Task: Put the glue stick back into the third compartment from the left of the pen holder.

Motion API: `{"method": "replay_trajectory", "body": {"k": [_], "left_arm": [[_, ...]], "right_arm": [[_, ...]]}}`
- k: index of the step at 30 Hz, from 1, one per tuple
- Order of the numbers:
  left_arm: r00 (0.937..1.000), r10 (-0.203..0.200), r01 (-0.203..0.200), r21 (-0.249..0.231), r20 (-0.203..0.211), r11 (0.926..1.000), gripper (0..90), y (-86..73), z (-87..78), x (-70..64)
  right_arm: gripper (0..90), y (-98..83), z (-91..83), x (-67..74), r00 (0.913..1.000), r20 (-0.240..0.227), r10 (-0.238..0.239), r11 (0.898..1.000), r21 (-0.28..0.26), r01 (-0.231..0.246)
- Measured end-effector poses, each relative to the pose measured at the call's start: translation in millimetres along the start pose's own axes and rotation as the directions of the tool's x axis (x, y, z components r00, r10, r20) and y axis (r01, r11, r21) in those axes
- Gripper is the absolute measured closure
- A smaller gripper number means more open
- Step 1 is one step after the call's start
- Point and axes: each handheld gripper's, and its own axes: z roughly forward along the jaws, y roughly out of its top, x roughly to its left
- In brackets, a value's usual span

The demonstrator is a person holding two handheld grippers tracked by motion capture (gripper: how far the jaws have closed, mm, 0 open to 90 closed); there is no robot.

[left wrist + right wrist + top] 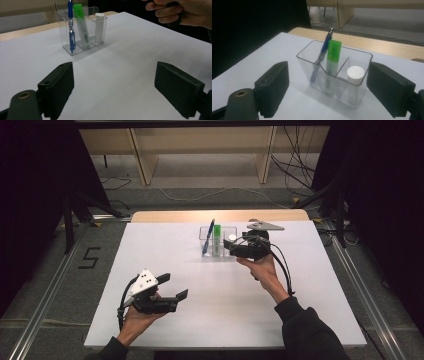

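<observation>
A clear three-compartment organizer [202, 236] stands at the table's far middle. It holds a blue pen [208, 237], a green highlighter [217, 237] and a white stick [232, 238], one per compartment. My right gripper [231, 245] hovers just right of it and is open. In the right gripper view the organizer [362, 53] shows between the wide jaws with neither pad touching it; the pen [324, 50], highlighter [333, 56] and white stick [355, 75] stand upright. My left gripper [175, 286] is open and empty at the front left, aimed toward the organizer [62, 25].
The white table top [225, 310] ends in a wooden strip [220, 215] at the far edge. Wooden furniture and cables lie on the floor beyond. In the left gripper view the person's right hand [180, 12] is at the upper right.
</observation>
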Motion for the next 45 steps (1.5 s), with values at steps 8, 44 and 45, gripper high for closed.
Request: {"method": "replay_trajectory", "body": {"k": [8,44,45], "left_arm": [[1.0000,-0.001,0.001,0.003,0.001,1.0000,15.2,-0.4,0.5,-0.2],[0.9992,-0.038,0.038,-0.002,0.014,0.9993,15.2,-0.5,0.8,2.8],[0.9992,-0.038,0.038,-0.003,0.013,0.9993,15.2,-0.5,0.9,2.6]], "right_arm": [[18.9,-6.3,-8.6,2.7,0.9999,-0.016,-0.006,1.000,-0.004,0.006],[18.8,-44.5,-55.3,12.3,0.9942,-0.098,-0.044,0.999,-0.035,0.041],[18.8,-45.6,-56.4,12.6,0.9940,-0.101,-0.043,0.999,-0.034,0.040]]}}
